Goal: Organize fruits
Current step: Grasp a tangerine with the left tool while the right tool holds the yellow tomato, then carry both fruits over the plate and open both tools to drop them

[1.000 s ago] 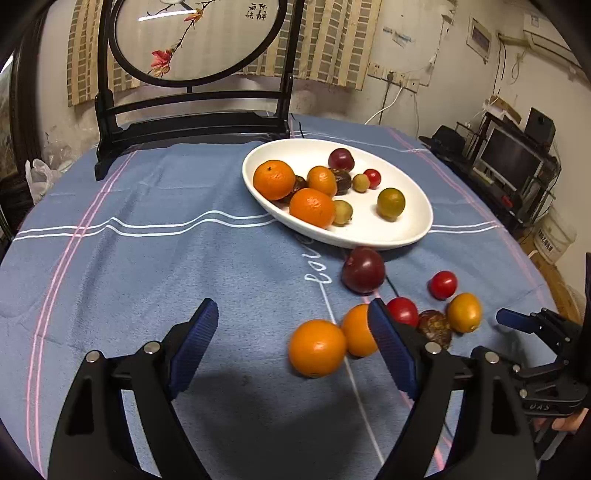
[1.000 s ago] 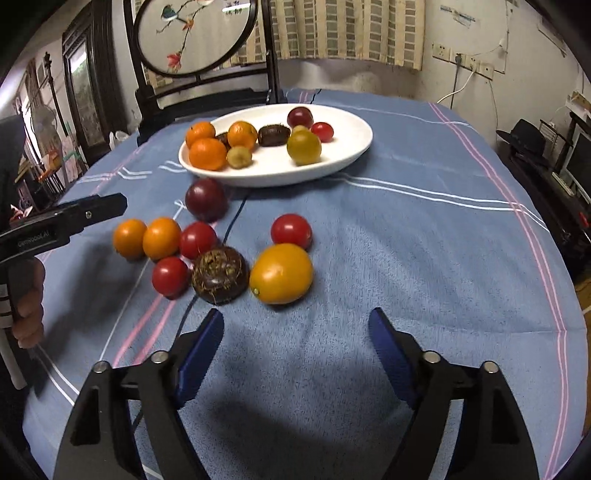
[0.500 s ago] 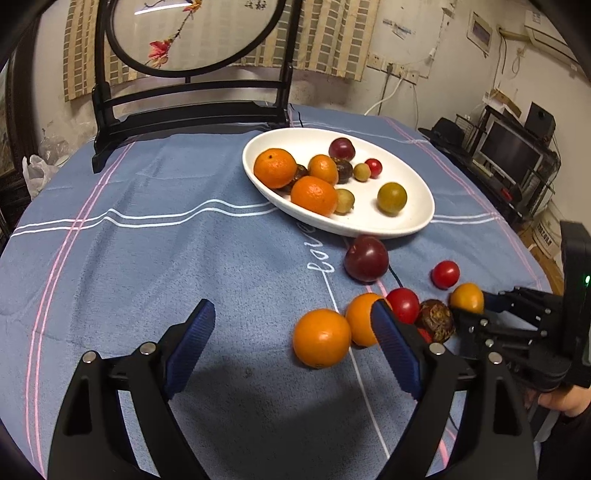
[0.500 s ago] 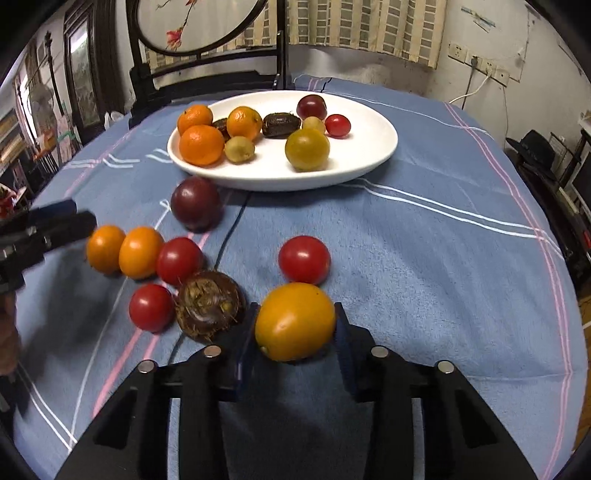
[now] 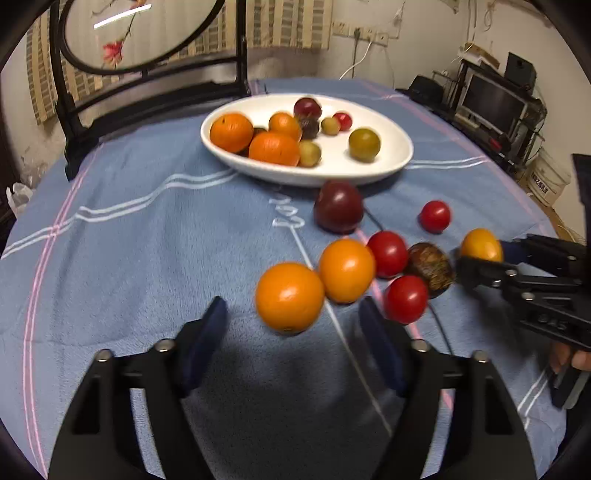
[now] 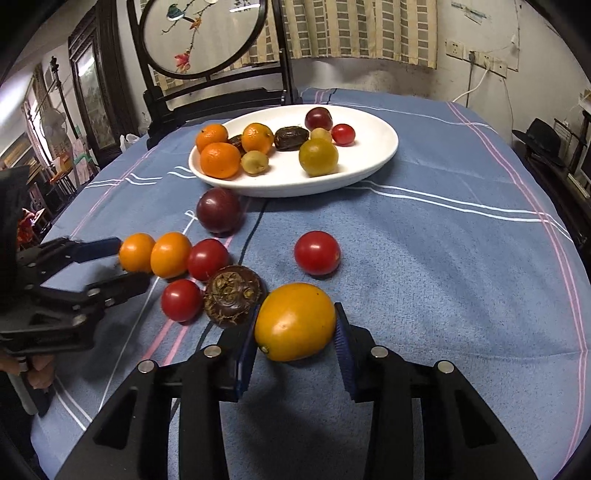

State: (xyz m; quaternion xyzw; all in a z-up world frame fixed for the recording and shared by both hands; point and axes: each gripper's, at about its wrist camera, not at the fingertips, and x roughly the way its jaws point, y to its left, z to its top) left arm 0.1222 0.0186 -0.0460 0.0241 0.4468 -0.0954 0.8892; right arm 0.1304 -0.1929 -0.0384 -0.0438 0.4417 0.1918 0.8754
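Observation:
A white oval plate (image 5: 399,155) (image 6: 384,144) at the table's far side holds several fruits. Loose fruits lie on the blue cloth in front of it. My right gripper (image 6: 295,328) is shut on a yellow-orange fruit (image 6: 295,321), also seen in the left wrist view (image 5: 480,245); whether it is lifted I cannot tell. My left gripper (image 5: 291,332) is open, its pads either side of the nearest orange (image 5: 290,297). A second orange (image 5: 346,269), two red tomatoes (image 5: 387,254) (image 5: 406,299), a brown rough fruit (image 5: 430,269) and a dark plum (image 5: 338,206) lie close by.
Another red tomato (image 6: 317,253) lies apart to the right. A dark wooden stand with a round painted screen (image 6: 203,33) stands behind the plate. A thin black cable (image 6: 255,229) runs across the cloth. Shelves and a screen (image 5: 495,99) stand beyond the table's right edge.
My right gripper moved forward and shut on the yellow-orange fruit. My left gripper moved forward and narrowed, now around the nearest orange.

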